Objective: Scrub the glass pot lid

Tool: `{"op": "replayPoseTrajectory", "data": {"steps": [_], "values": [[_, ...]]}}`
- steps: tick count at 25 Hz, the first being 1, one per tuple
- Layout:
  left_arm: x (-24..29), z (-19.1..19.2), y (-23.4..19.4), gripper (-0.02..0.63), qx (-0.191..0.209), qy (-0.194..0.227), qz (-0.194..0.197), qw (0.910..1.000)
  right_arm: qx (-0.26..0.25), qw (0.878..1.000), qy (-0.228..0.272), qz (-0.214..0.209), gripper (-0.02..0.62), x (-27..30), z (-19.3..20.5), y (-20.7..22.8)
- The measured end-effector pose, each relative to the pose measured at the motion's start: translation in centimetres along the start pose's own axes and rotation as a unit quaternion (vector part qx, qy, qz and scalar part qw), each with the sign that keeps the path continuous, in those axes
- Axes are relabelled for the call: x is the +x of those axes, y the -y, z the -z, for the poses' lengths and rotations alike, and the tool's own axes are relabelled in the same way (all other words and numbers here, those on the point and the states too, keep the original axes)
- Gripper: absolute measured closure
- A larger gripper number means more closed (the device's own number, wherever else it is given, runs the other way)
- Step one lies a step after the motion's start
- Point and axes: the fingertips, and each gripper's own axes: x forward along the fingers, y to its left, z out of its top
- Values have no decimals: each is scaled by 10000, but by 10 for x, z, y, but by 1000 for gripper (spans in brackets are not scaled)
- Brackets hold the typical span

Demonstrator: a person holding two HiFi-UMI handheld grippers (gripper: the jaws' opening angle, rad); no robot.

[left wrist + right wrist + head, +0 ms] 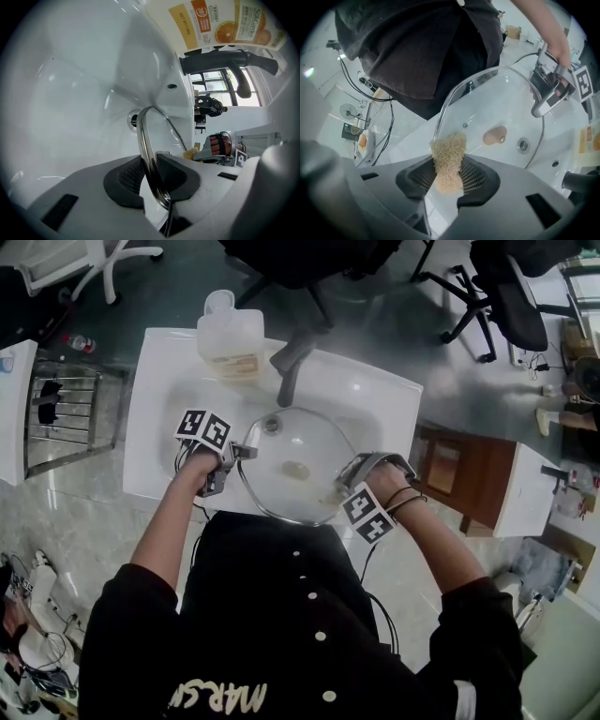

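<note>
Unseen in the head view, a tan scrubber (449,157) sits pinched in the right hand-held gripper (447,178); the left hand-held gripper (152,178) clamps the clear, metal-rimmed lid (305,442).

Both arms stretched forward, a gripper in each hand

Bare left forearm (167,526) angles in from the left. That hand holds the grey left gripper with its black-and-white marker cube (242,453), jaws clamped on the rim of the round glass pot lid with the steel edge (291,465). The right forearm (442,542) comes in opposite, black bands round the wrist. The grey right gripper (447,177) is pinching a tan fibrous scrub pad (448,157).
</note>
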Motion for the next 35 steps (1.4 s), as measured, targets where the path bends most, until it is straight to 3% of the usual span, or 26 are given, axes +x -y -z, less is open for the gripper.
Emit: {"op": "replayPoseTrajectory", "data": {"steps": [3, 7, 11, 15, 22, 35], "values": [[0, 1, 0, 511, 5, -11, 5, 10000, 85, 9998, 0, 193, 443, -2, 2, 8], [-2, 1, 0, 509, 39, -18, -62, 10000, 506, 9907, 441, 1183, 443, -16, -12, 50], [0, -1, 0, 509, 56, -33, -58, 10000, 838, 9637, 1126, 2272, 443, -35, -49, 105], [0, -2, 1, 508, 62, -46, -46, 10000, 835, 9398, 1227, 3077, 442, -42, -75, 150], [-1, -3, 1, 509, 40, 13, -47, 10000, 841, 9390, 1201, 3112, 442, -33, -89, 163], [1, -1, 0, 509, 29, 14, -40, 10000, 32, 9602, 1258, 2494, 443, -35, -101, 122]]}}
